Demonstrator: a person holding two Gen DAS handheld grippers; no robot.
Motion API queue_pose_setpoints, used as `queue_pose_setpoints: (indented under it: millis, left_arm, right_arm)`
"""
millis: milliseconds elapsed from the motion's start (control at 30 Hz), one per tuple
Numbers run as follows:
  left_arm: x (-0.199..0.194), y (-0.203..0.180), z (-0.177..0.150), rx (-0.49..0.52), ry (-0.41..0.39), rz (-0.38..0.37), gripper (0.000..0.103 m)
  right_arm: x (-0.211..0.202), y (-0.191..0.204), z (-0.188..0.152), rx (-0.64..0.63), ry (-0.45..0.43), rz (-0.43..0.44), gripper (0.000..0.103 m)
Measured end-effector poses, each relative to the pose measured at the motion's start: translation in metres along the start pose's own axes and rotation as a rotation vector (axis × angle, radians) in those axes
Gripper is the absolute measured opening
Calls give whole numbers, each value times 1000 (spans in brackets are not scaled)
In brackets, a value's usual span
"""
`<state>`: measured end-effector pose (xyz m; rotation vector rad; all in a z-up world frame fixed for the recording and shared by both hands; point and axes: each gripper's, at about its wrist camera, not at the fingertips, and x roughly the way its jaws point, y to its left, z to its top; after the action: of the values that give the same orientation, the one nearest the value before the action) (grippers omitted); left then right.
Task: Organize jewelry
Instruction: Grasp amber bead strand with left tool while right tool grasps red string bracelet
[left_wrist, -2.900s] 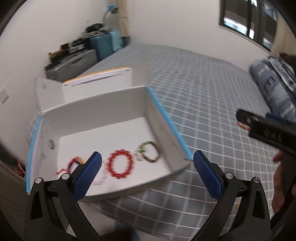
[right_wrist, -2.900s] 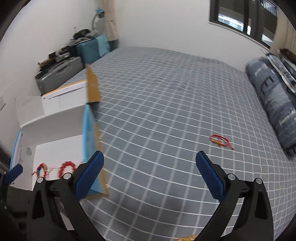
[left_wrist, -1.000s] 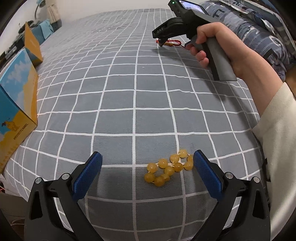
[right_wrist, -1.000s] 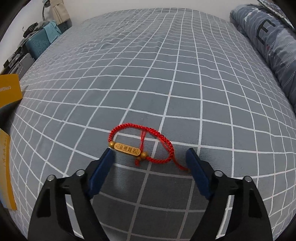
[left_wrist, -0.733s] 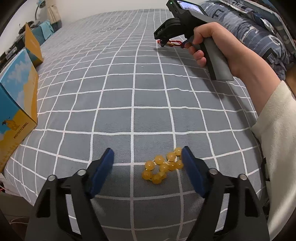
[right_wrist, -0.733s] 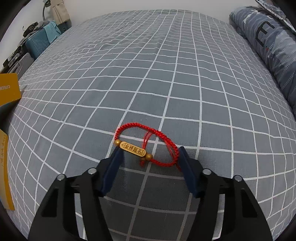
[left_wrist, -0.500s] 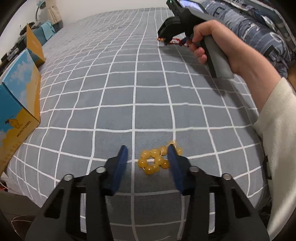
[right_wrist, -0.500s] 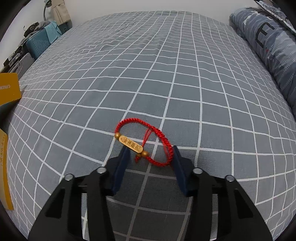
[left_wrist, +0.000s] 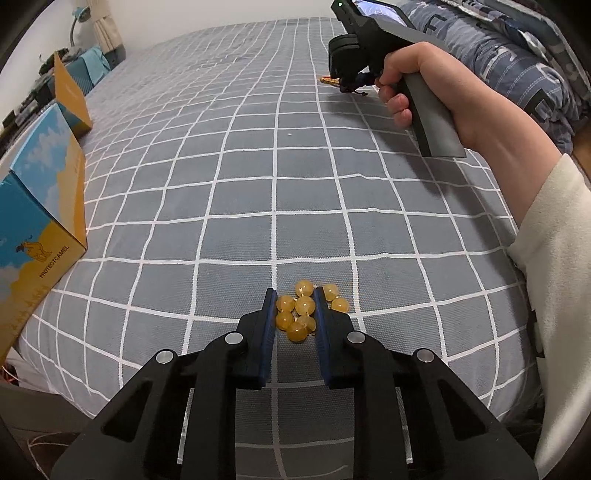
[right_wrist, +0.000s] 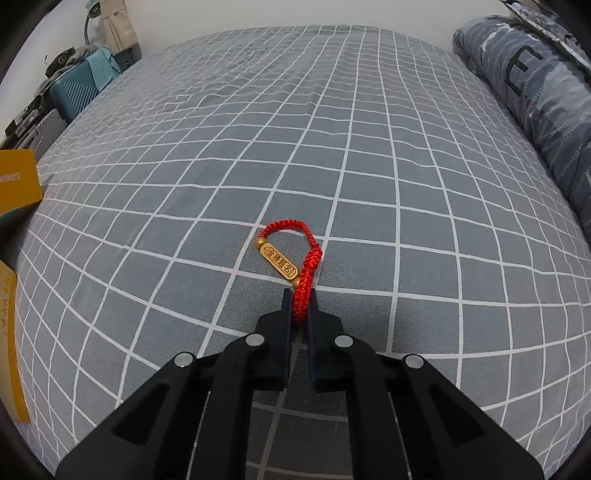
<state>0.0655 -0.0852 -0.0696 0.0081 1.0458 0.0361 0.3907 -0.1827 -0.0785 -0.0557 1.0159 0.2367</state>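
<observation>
While the left gripper (left_wrist: 295, 301) is clamping the amber bead bracelet (left_wrist: 306, 314), both are resting on the bed (left_wrist: 258, 177). Right gripper (right_wrist: 297, 295) jaws are pinching the red cord bracelet (right_wrist: 295, 258).

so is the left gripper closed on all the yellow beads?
No: two beads of the yellow bead bracelet lie outside the left gripper fingers.

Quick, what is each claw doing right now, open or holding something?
Left claw: shut on the yellow bead bracelet.
Right claw: shut on the red cord bracelet.
</observation>
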Motion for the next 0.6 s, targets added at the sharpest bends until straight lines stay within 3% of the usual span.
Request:
queue_pose_setpoints:
  millis: [600]
  left_arm:
    - [-8, 8, 6, -4, -16, 4, 19]
  right_arm:
    - [-47, 7, -6, 8, -31, -44, 6]
